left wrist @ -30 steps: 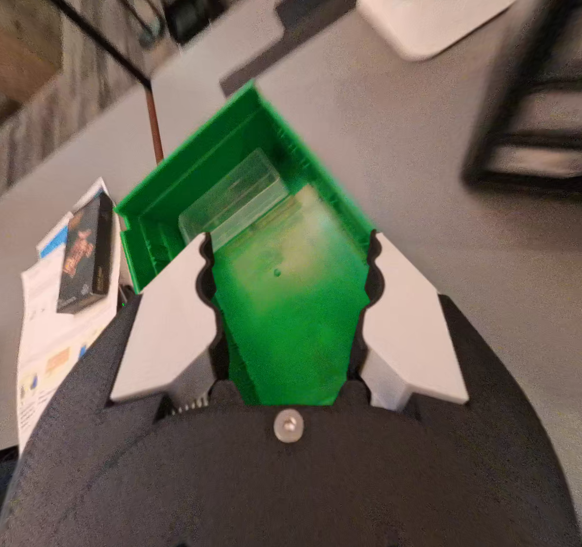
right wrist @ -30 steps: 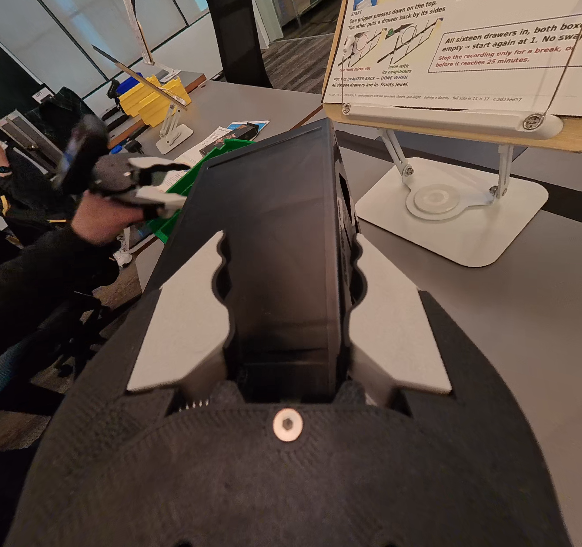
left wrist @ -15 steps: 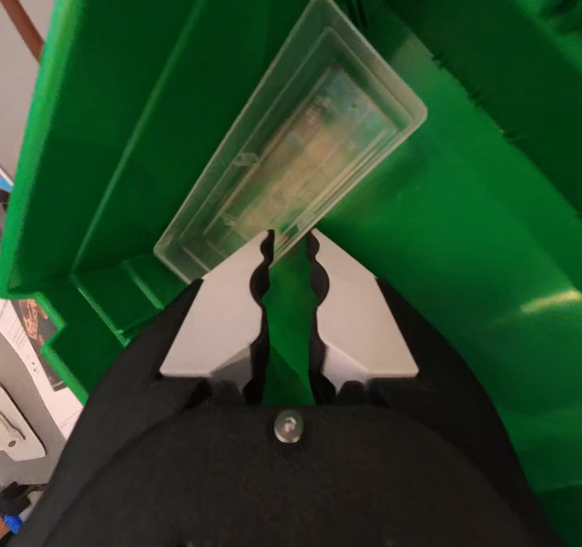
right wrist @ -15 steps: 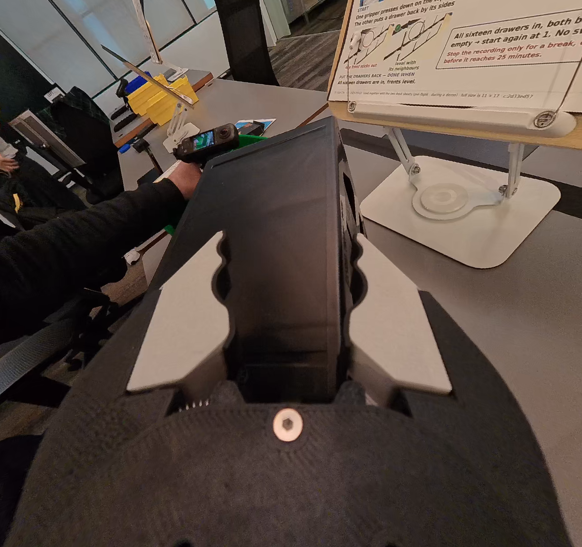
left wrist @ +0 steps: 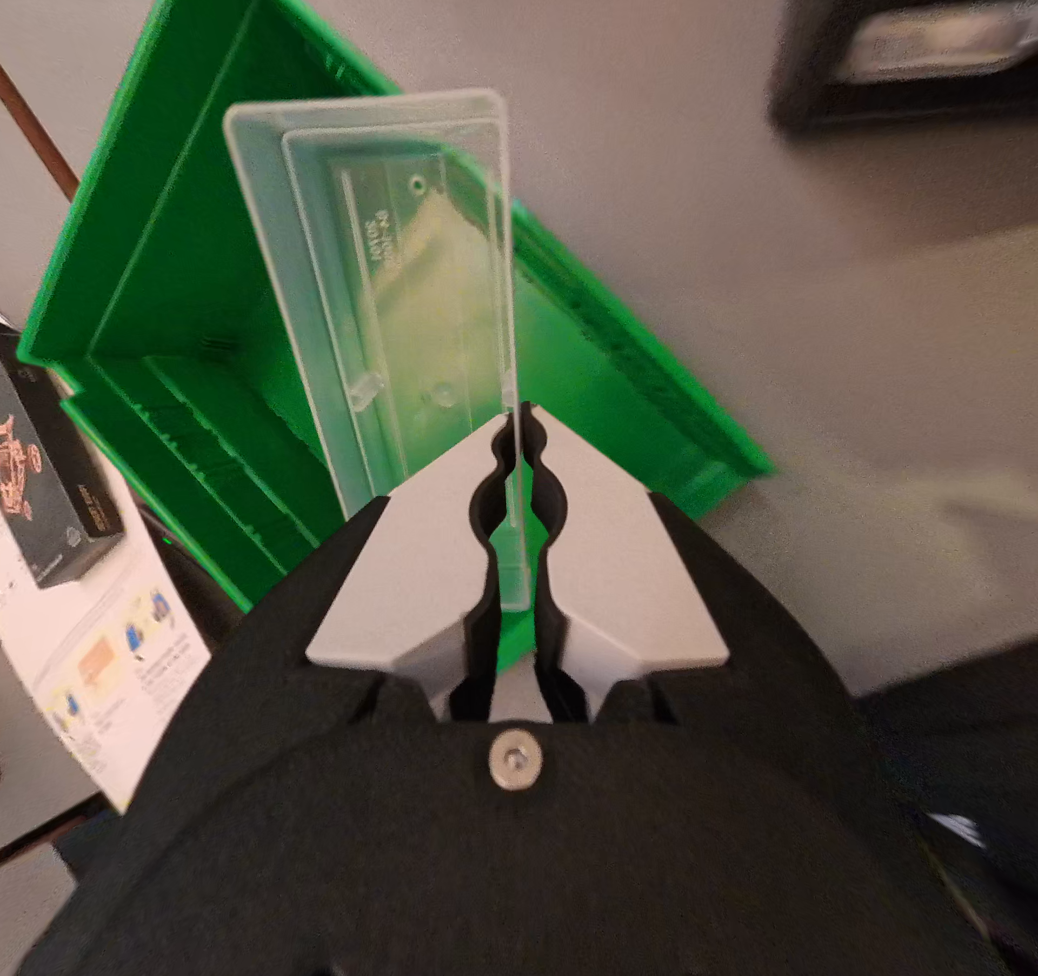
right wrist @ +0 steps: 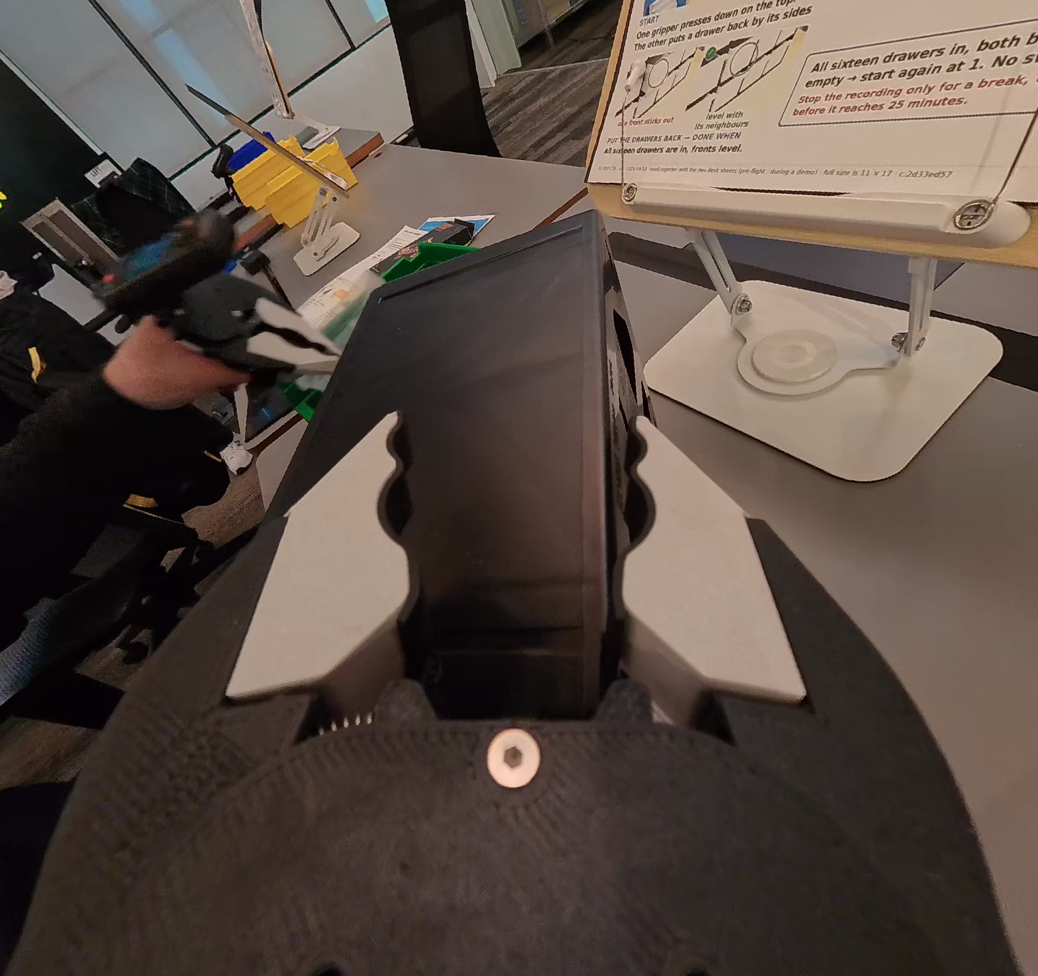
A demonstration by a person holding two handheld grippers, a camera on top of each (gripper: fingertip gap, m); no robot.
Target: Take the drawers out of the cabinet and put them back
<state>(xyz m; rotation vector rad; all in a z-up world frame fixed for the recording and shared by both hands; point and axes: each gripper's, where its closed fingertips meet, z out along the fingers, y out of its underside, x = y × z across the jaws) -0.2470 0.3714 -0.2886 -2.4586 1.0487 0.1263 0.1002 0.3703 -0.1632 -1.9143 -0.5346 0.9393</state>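
While the right tongs (right wrist: 515, 477) stay spread astride the black cabinet (right wrist: 494, 415) on the grey counter (left wrist: 730, 218), the left tongs (left wrist: 518, 426) pinch one side wall of a single clear plastic drawer (left wrist: 393, 275). The drawer, translucent and oblong, now hangs raised above the one green bin (left wrist: 185, 230), where half a second ago it lay on the bin's floor.

Drawer (left wrist: 393, 286) over bin (left wrist: 168, 252); cabinet (right wrist: 494, 415) left of stand (right wrist: 831, 381).
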